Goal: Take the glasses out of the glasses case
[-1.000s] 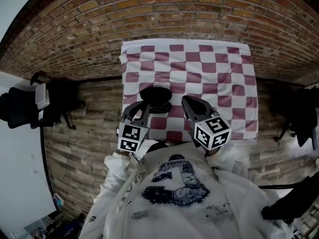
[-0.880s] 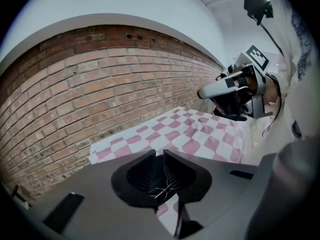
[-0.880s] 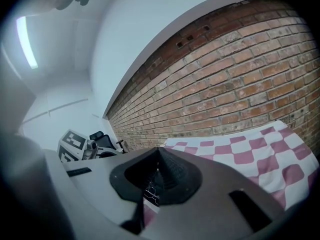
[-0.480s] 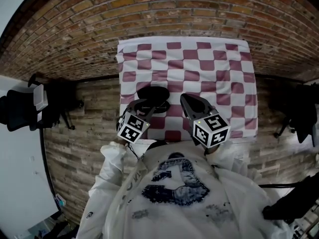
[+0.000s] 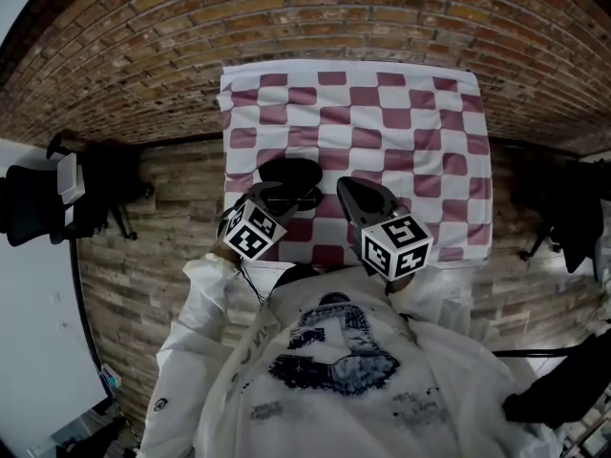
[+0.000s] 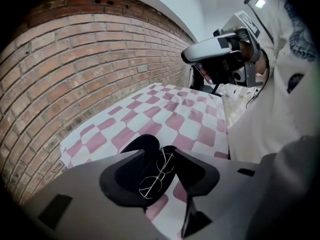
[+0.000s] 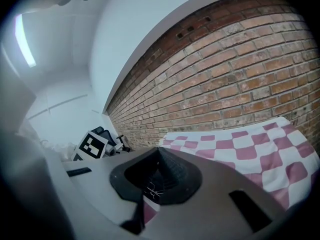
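Glasses point(image 6: 159, 174) are being pinched by the left tongs point(image 6: 161, 149) near the black case point(image 5: 289, 171); right tongs point(image 7: 159, 153) are being held pressed together.

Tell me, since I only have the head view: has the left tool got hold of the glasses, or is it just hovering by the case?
Observer: The left gripper view shows the left tool closed on the glasses, a thin wire frame pinched between its jaws.
Operator: Are they clear of the case?
Observer: In that view the black case sits just behind the frame; whether they touch, I cannot tell.
Operator: And the right tool?
Observer: Seen from the left gripper view, the right tool hangs well above the checked cloth, apart from the glasses.
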Motion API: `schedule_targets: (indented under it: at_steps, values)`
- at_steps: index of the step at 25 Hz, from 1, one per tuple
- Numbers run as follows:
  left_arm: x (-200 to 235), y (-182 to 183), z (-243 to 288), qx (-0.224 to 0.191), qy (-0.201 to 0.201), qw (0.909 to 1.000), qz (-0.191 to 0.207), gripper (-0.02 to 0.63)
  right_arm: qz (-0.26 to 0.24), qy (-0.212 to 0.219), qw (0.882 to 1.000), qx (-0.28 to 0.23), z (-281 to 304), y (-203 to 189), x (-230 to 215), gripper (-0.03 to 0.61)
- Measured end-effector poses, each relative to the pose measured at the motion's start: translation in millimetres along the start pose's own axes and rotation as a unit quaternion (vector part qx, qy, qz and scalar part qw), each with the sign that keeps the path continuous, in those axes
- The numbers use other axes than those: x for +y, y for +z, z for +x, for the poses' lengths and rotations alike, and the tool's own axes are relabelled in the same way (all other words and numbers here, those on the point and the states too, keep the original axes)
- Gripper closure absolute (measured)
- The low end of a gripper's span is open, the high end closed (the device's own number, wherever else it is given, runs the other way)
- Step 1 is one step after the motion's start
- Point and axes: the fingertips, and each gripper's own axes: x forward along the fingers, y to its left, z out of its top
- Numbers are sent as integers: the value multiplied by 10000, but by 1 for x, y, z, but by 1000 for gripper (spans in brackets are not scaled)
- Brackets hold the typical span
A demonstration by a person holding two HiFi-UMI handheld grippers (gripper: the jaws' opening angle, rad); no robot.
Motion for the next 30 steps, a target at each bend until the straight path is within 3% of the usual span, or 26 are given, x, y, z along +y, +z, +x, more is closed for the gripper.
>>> schedule_targets:
  at_steps: [10,16,24,30]
  values:
    - [-8,-20,28,721,-748,9930,565,436,31,38,9999,127,2,-7,-4,565]
    - [-5,-25,42,963,-949,9881,733,436,58,14,9999,143,1,-9,-6,565]
    - [-10,-35,54,1449,-1178,9730,1354,439,102,-69,9998,162,0,-12,-10,565]
    - [-12,-38,64,1602,-1263,9667,1546,448,120,-137,9997,170,-3,-14,-14,565]
